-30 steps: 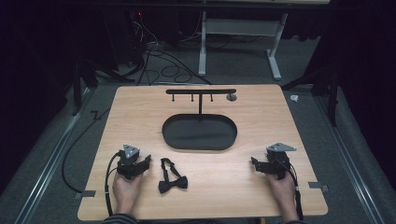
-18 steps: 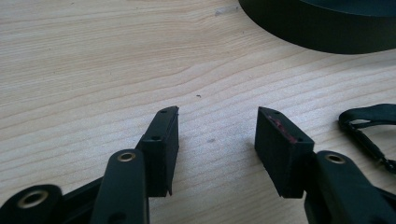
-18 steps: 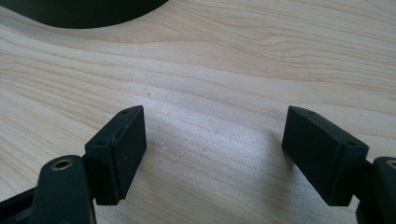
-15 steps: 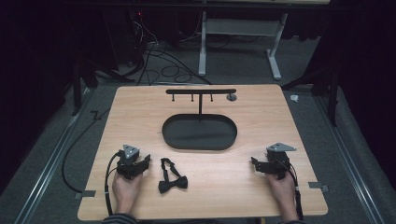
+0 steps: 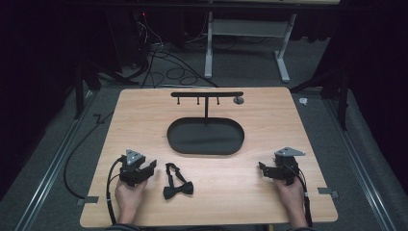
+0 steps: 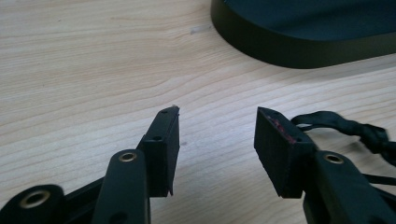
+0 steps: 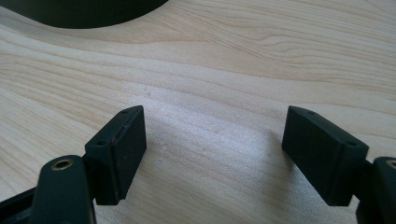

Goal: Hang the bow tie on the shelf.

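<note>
**Both grippers resting at the near edge, bow tie between them**

The wooden table (image 5: 144, 115) fills the middle of the high view, pale against the dark floor around it. At its centre sits a black oval tray (image 5: 206, 137), and from the tray's far edge rises a thin black T-shaped rack (image 5: 207, 94) with small pegs hanging from its crossbar. A small round grey disc (image 5: 238, 100) lies just beside the right end of that crossbar.

In the lower left of the high view I hold my left gripper (image 5: 150, 166), with its grey three-cornered plate on top and its cable looping off the table's edge. Its jaws have just been closing a little, yet in the left gripper view they stand well apart with only bare wood between them (image 6: 215, 140); they grip nothing. The tray's dark wall crosses the upper right of that view.

In the lower right of the high view my right gripper (image 5: 262, 168) rests on the table, well apart from the left. In the right gripper view its jaws gape wide over bare wood (image 7: 212, 154), holding nothing.

The black bow tie (image 5: 177, 187) lies flat in the lower middle of the high view, just beside my left gripper, its strap looped towards the tray. In the left gripper view the strap (image 6: 345, 126) shows at the right edge, just outside the right-hand jaw and not between the two.
</note>
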Demonstrator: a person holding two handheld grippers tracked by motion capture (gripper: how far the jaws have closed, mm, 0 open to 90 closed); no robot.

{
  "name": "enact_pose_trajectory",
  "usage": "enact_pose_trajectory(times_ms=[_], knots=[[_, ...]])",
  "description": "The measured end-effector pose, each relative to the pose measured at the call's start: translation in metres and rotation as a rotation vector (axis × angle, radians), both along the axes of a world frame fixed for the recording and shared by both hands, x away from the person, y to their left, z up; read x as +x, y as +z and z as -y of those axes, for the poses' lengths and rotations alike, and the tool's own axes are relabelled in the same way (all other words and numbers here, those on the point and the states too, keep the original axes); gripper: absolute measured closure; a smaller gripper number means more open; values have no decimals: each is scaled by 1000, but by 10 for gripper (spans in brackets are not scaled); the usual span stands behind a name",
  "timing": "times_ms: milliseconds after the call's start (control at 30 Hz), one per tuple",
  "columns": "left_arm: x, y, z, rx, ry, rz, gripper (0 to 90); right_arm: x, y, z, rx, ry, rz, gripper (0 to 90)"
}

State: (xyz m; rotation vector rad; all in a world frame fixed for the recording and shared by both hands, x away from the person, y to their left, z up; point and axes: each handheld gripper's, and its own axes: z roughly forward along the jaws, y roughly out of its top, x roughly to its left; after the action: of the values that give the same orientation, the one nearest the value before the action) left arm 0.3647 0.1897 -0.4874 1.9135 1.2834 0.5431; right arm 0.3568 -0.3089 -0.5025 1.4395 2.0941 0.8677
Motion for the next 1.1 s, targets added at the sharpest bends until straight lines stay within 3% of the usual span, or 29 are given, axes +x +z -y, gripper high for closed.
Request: enact_pose_trajectory(times_ms=[600, 800, 1100], knots=[[-8, 3, 24, -31, -80, -39, 500, 0, 0, 0, 1, 0, 0, 229], [-7, 0, 31, -27, -90, -59, 501, 0, 0, 0, 1, -1, -1, 229], [-5, -6, 43, 17, -102, -67, 513, 0, 0, 0, 0, 0, 0, 229]])
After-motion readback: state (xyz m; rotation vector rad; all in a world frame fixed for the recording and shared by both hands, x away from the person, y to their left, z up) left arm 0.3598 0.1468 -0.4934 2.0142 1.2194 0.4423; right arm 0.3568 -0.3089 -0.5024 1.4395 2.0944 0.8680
